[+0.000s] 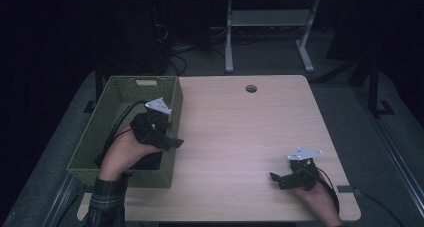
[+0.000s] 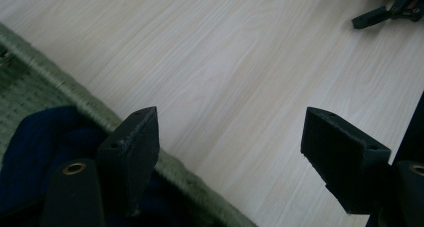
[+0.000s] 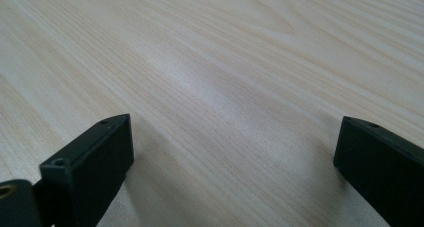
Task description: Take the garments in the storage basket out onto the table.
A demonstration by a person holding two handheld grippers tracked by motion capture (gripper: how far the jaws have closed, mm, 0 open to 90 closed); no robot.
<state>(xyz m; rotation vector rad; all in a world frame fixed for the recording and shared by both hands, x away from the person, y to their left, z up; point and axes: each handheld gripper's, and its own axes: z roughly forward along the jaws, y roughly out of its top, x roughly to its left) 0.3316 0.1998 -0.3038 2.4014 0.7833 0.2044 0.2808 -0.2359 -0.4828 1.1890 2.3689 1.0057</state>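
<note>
dark blue cloth [image 2: 35, 152] lies inside the green woven basket [image 1: 100, 137]; left gripper [image 1: 170, 139] hovers at its rim, jaws wide and empty. right gripper [image 1: 280, 179] rests on the tabletop [image 1: 240, 132], jaws wide.

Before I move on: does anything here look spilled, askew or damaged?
Nothing stands out. The green basket sits upright at the table's left edge with dark blue cloth inside.
</note>
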